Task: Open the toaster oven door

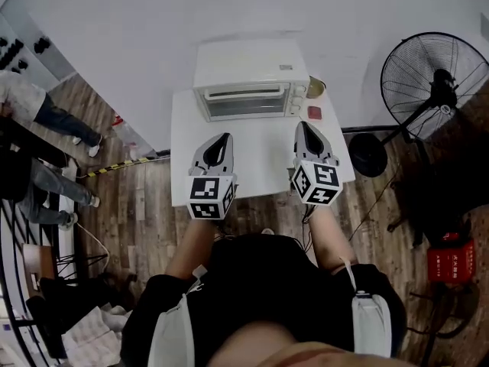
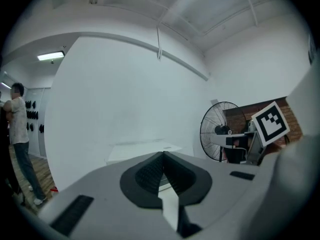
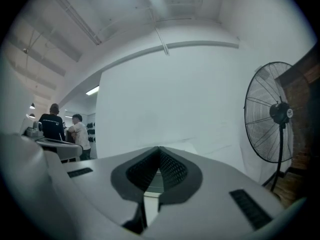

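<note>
Oven [image 1: 248, 82] sits at the back of the white counter [image 1: 260, 159], against the wall, door [image 1: 246, 105] shut. Both tools hover over the counter's front half, short of the oven. Left tool [image 1: 222, 139]: jaws together, nothing btwn them. Right tool [image 1: 305, 127]: same, tips closed, empty. Looks like the v. start: approach step, no contact yet. Next, I'd say one tool spreads its jaws, reaches fwd to the handle [image 1: 243, 90] along the door's top edge, clamps, then pulls out & down. Door's prob. bottom-hinged.
</note>
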`<state>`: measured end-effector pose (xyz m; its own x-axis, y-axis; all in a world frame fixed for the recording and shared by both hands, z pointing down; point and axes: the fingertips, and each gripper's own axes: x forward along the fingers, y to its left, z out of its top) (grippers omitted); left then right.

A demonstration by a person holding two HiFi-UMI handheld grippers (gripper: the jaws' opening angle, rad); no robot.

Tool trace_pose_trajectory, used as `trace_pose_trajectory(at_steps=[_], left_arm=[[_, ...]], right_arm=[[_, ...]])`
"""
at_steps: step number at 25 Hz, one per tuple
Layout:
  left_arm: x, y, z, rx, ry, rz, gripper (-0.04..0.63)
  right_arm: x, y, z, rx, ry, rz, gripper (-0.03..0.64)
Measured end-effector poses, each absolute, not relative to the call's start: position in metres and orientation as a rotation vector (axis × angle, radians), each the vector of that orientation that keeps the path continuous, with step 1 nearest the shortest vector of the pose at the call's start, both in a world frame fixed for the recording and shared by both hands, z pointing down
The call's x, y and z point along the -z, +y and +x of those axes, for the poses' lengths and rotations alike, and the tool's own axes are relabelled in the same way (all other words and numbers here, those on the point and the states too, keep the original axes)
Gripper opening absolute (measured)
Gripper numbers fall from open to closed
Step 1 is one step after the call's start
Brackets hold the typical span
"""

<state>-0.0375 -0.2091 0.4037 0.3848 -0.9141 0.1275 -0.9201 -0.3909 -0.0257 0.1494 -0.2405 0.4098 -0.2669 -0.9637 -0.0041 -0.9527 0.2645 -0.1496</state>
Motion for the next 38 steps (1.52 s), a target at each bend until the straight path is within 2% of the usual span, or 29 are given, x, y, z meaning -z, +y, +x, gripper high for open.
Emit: trace_pose_trajectory(at_steps=[6, 8, 9, 28, 38], left_arm=[[-0.408, -0.243, -0.042, -0.190, -1.711, 2.546, 0.012], [-0.409, -0.252, -0.045, -0.192, -1.709, 2.544, 0.012], [-0.410, -0.256, -0.047, -0.194, -1.709, 2.539, 0.012], [-0.418, -0.279, -0.102, -0.194, -1.809, 2.444, 0.012], [-0.420, -0.284, -0.132, -0.144, -1.890, 2.380, 0.012]], right_arm=[[-0.419, -0.283, 0.146, 0.210, 2.466, -1.851, 0.003], [-0.426, -0.299, 0.144, 0.255, 2.492, -1.842, 0.086], [-0.430, -0.308, 0.143, 0.285, 2.507, -1.844, 0.097], [-0.508, -0.453, 0.132, 0.669, 2.610, -2.029, 0.098], [-0.540, -0.481, 0.134, 0.891, 2.626, -2.054, 0.081]])
